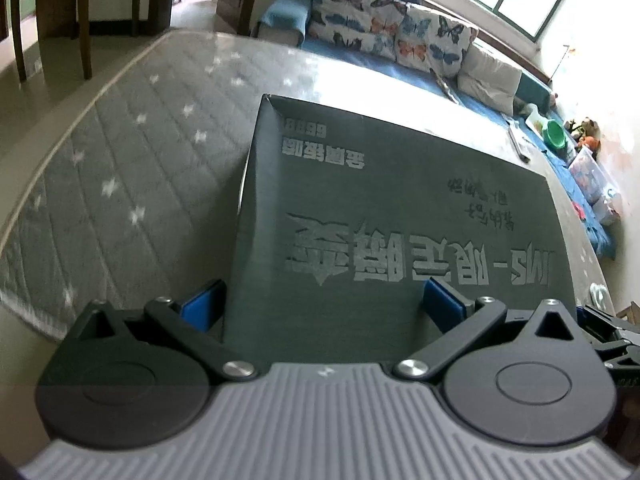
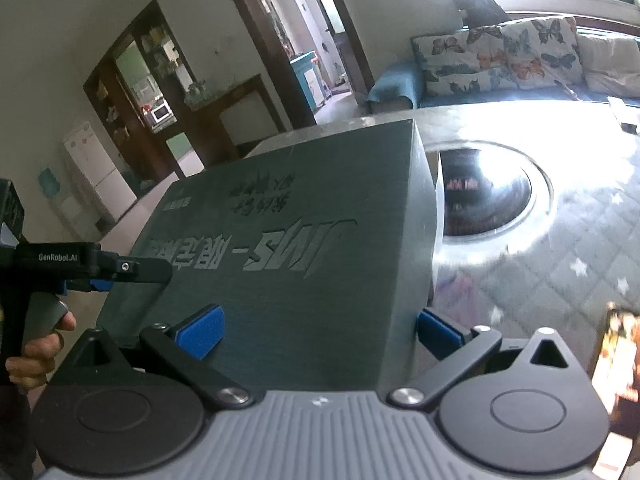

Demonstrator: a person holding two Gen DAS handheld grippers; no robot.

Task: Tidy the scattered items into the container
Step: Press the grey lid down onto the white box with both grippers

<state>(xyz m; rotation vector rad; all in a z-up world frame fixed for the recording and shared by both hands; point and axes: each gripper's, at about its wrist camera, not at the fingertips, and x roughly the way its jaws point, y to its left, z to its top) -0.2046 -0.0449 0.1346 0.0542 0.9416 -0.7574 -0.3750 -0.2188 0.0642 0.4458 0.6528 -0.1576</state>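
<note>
A: In the left wrist view the left gripper has its blue pads spread wide, and the dark green box sits between them. The pad at 3 o'clock lies against the box's printed face; the one at 9 o'clock is just beside its edge. Whether the pads press on it, I cannot tell.

B: The right wrist view gives the same: the right gripper is wide open around the same box, one pad over the printed top, the other at the side wall. Firm hold or not, I cannot tell.

A: What does yours show that mine does not?

B: At 9 o'clock, the other gripper touching the box's far edge, with a hand on its handle. At 2 o'clock, a round shiny bowl just beside the box.

A: Mine shows the quilted mattress under the box from 9 to 11 o'clock, and a sofa with butterfly cushions at 1 o'clock.

B: The sofa sits at 2 o'clock in mine, and a doorway at 12.
</note>
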